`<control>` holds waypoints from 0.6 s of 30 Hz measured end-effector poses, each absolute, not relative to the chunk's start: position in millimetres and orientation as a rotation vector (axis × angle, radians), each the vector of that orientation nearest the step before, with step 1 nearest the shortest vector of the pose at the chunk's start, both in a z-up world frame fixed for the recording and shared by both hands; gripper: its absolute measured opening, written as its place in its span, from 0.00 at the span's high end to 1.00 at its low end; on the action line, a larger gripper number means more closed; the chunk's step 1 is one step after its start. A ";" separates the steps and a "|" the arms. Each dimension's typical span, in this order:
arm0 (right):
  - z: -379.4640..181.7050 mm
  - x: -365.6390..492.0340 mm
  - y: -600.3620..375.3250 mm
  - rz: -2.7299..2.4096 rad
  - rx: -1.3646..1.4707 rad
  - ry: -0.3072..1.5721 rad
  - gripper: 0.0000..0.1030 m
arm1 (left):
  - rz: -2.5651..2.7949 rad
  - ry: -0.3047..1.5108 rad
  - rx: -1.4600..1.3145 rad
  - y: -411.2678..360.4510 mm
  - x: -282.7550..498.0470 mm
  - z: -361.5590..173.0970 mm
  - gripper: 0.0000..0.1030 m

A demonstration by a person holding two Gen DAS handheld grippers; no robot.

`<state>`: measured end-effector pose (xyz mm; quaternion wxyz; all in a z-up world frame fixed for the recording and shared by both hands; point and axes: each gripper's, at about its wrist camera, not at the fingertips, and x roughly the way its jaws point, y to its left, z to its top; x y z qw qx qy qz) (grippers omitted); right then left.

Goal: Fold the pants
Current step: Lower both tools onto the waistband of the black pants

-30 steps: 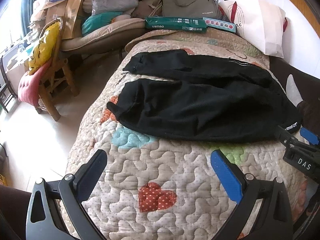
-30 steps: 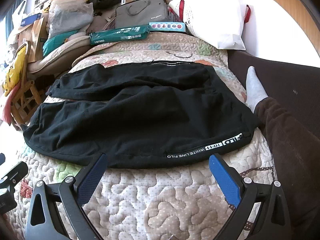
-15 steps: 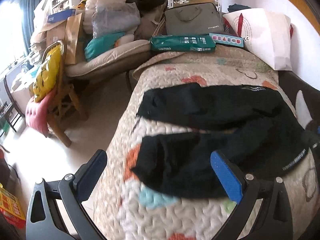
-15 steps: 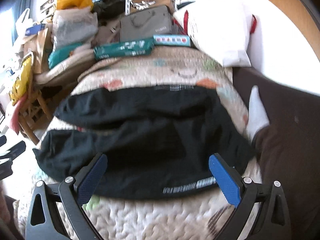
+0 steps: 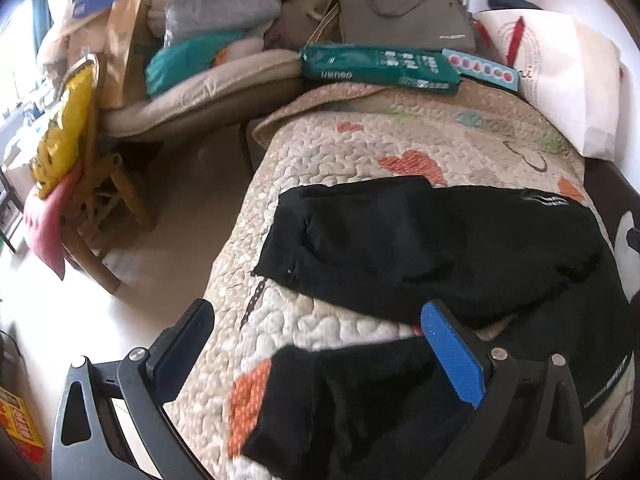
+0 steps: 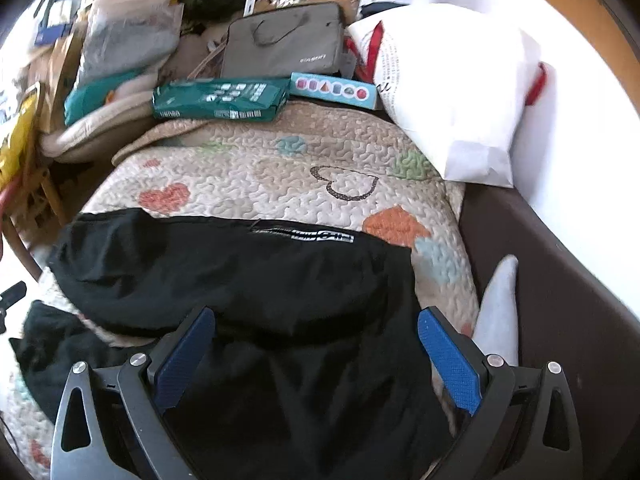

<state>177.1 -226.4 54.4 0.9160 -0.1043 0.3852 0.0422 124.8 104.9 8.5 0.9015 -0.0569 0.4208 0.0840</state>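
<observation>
Black pants (image 5: 420, 248) are spread flat across the quilted heart-print bedspread (image 5: 360, 152), legs reaching its left edge. Left gripper (image 5: 316, 344) sits over the near leg's cuff, fingers wide apart, gripping nothing. Right gripper (image 6: 316, 344) is over the waist end, fingers spread too. White-socked foot (image 6: 496, 312) by the right edge.

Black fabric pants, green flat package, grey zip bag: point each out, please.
Black fabric pants (image 6: 248, 276): right wrist view, far leg's middle.
Green flat package (image 6: 220, 100): right wrist view, printed top face.
Grey zip bag (image 5: 404, 16): left wrist view, front panel.
</observation>
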 end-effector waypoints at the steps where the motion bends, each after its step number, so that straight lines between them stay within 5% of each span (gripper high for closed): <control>1: 51.5 186.3 -228.5 0.094 -0.218 0.803 0.00 | 0.173 0.877 -0.125 107.6 129.3 6.2 0.00; 18: -2.6 282.8 -240.8 0.112 -0.261 0.877 0.00 | 0.218 0.939 -0.095 152.2 224.2 -25.8 0.00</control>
